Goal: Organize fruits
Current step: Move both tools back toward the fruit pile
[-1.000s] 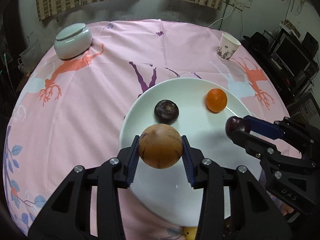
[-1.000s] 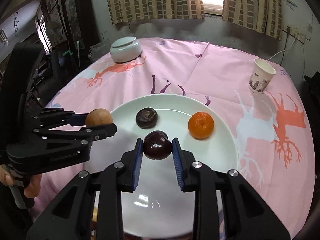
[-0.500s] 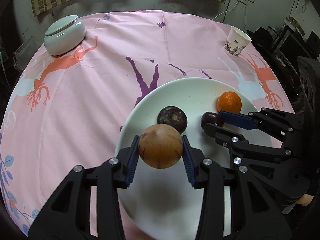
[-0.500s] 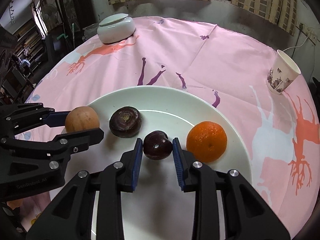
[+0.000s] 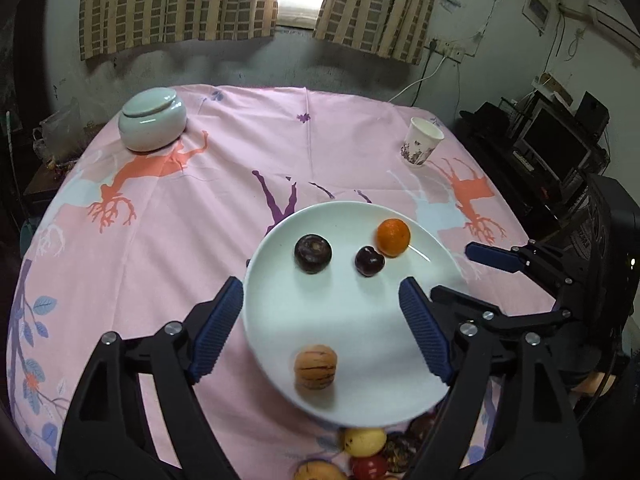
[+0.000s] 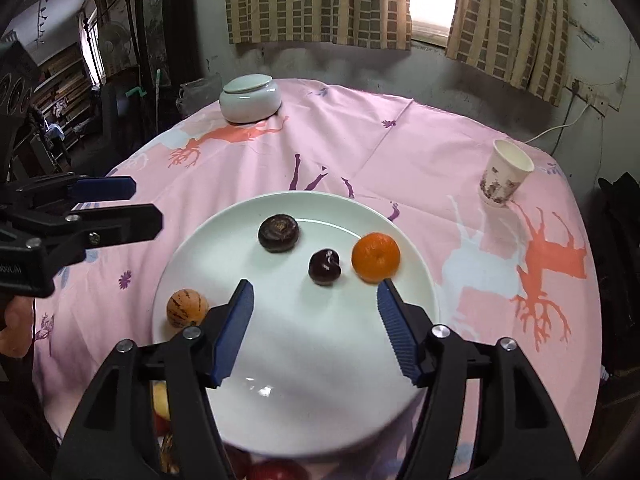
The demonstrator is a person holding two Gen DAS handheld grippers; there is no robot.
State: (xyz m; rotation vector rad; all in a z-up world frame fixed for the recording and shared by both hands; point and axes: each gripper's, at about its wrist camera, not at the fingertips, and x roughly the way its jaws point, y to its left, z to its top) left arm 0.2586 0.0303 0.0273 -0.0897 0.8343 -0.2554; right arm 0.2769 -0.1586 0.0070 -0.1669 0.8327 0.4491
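Here both hand-held grippers, left (image 5: 320,312) and right (image 6: 316,300), have just been opening, jaws empty; lift clear without nudging the plate's (image 5: 352,312) fruits before fetching more.

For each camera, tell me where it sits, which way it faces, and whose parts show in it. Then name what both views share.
Left wrist: rides the left claw, angled down at the white plate; its own open blue-padded fingers show, the right claw at right.
Right wrist: rides the right claw, angled down at the plate from the other side; its open fingers show, the left claw and a hand at left.
Shared: plate, orange, striped tan fruit, lidded jar, paper cup.
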